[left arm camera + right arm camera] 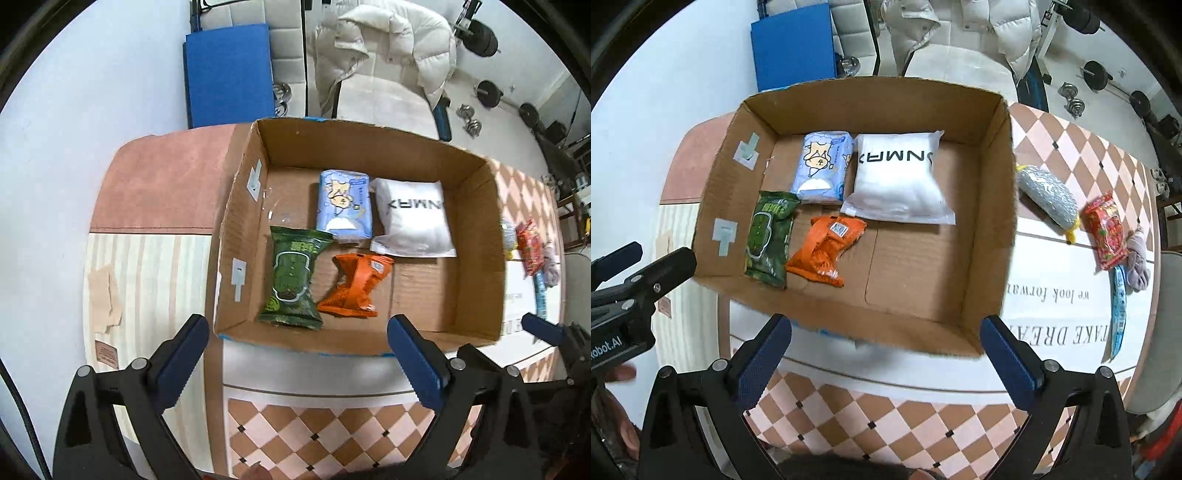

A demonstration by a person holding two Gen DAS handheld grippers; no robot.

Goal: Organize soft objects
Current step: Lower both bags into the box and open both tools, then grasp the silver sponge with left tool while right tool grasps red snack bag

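An open cardboard box (476, 229) stands on the table and holds a green wipes pack (291, 277), a crumpled orange pack (354, 291), a light blue tissue pack (343, 206) and a white pouch (413, 221). My left gripper (298, 325) hangs open above the box's near left part, with nothing between its fingers. In the right wrist view the same box (993, 221) lies below my right gripper (885, 322), which is also wide open and empty over the near edge. The left gripper (646, 260) shows at that view's left edge.
Right of the box lie a silver bubble-wrapped item (1047, 195), a red snack pack (1106, 229), a greyish cloth (1137, 262) and a light blue strip (1119, 314) on the checkered tablecloth (886, 424). A white chair with a puffy jacket (388, 48) stands behind the table.
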